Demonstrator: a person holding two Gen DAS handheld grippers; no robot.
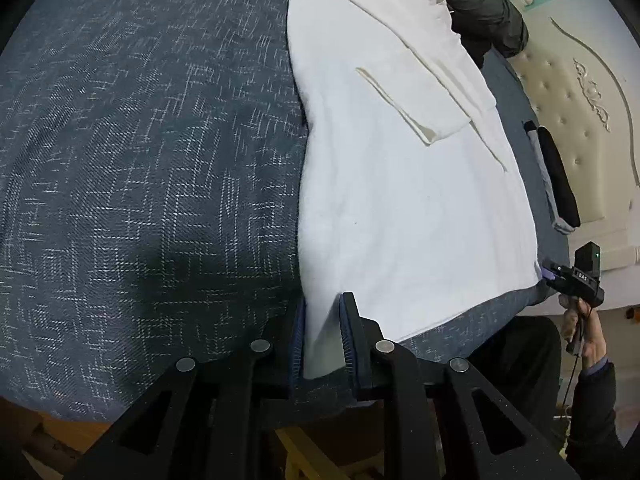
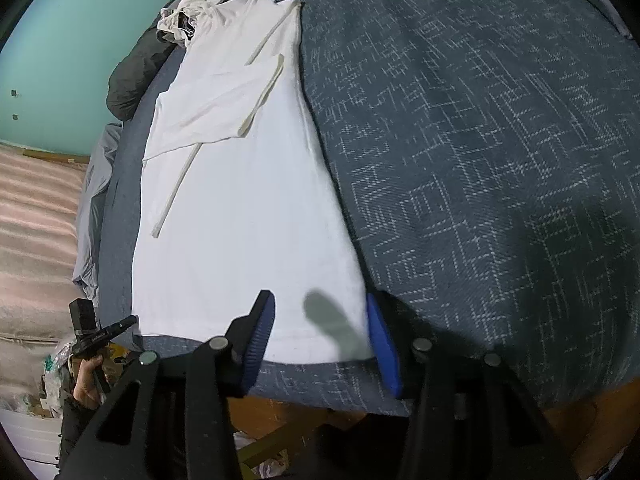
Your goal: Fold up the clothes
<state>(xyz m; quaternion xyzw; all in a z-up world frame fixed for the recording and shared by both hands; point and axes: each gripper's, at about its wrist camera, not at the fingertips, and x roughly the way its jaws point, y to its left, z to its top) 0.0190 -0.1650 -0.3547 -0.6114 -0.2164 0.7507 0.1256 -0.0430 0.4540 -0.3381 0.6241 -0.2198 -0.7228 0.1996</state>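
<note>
White shirt (image 1: 400, 200) flat, sleeves folded in

A bed (image 1: 140, 160) with a dark blue, white-flecked cover fills both views. A white garment (image 1: 400, 200) lies flat on it, right of centre in the left view, with a dark jacket (image 1: 484, 12) at upper right

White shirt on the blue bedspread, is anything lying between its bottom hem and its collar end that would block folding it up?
Nothing visible: the white cotton shirt lies flat, with only its own folded-in sleeve on top.
</note>
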